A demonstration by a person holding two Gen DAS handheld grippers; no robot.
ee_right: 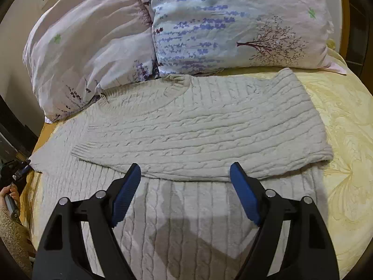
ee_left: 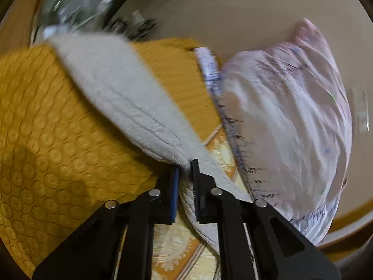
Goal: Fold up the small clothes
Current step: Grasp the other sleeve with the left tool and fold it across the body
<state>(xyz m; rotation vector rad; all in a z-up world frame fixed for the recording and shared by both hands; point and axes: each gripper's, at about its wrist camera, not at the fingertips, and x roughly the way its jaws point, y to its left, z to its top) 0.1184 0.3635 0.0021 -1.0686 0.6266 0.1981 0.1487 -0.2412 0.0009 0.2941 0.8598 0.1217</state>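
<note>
Yellow patterned bedding (ee_right: 345, 126) covers the bed I am working on, with 2 pillows (ee_right: 233, 23) in pale pink and lavender print propped at its head against a plain beige wall (ee_left: 233, 11). Spread across the bed lies the grey cable-knit sweater (ee_right: 186, 126), its upper part folded over so that 1 flap lies crosswise on the rest, with the neckline just beside the pillows. My right gripper (ee_right: 185, 179) hangs over the near edge of that folded flap, its blue pads (ee_right: 127, 193) standing wide apart with nothing between them, and its shadow falls on the knit below. My left gripper (ee_left: 185, 170) is clamped shut on a bunched bit of the sweater (ee_left: 121, 88); the knit is pinched tight between the 2 fingers and stretches away from them as a long, taut band toward the upper left of that view. Under that band is a mustard quilted cover (ee_left: 46, 128) with a ring pattern, and 1 pillow (ee_left: 291, 116) stands to the right, blurred. At the far left of the right wrist view a hand (ee_right: 10, 194) in a fuzzy tan sleeve (ee_right: 11, 238) grips a handle beside the bed's edge.
</note>
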